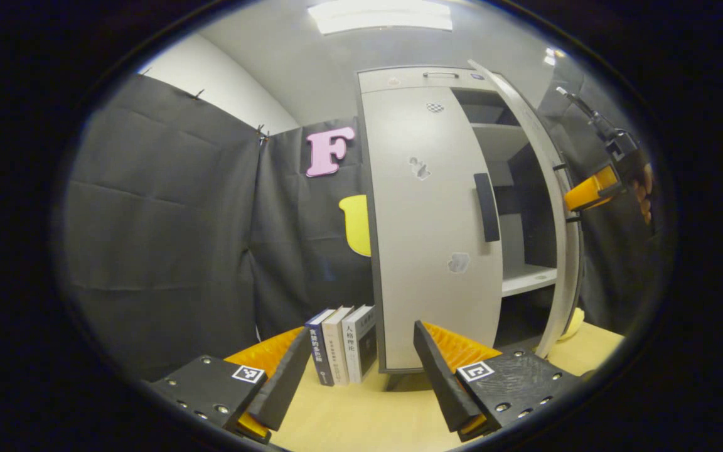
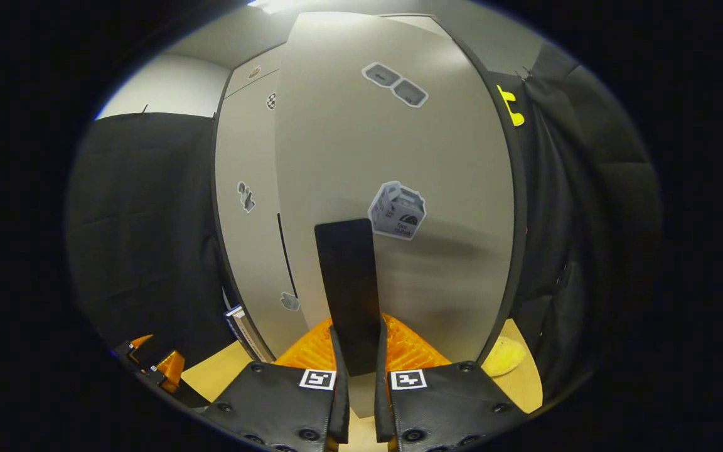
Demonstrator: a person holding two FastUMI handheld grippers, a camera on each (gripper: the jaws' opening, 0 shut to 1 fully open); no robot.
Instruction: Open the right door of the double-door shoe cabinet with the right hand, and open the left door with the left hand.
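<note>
At the back of the pale wooden tabletop (image 1: 368, 414) stands the tall grey double-door shoe cabinet (image 1: 399, 78), and the job looks about half done. Its flat grey right door (image 1: 550, 163) is swung out on its hinge, baring white shelves (image 1: 528, 279) and a dark interior at about three o'clock in the left gripper view. The right gripper (image 2: 359, 351) has its two fingers pressed on the long black bar handle (image 2: 348, 282) of that door, at six o'clock in the right gripper view; I judge the pull is not yet finished, since the grip is not let go.

The flat grey left door (image 1: 430, 251) sits shut, flush with the frame, its own upright black handle (image 1: 487, 207) untouched at the middle of the left gripper view. The left gripper (image 1: 361, 370) hangs at six o'clock with its fingers spread wide and nothing between them, well short of that handle. So what is left is the reach, the clamp and the pull on the left side.

Three upright paperback books (image 1: 342, 345) stand just beside the cabinet's left foot, at about seven o'clock. A small rounded yellow object (image 2: 503, 356) lies on the table near the cabinet's right side; what it is I cannot tell. Black cloth (image 1: 160, 220) drapes the booth around it, with a white wall (image 1: 211, 78) above at eleven o'clock and a bright ceiling light panel (image 1: 380, 16) at twelve.
</note>
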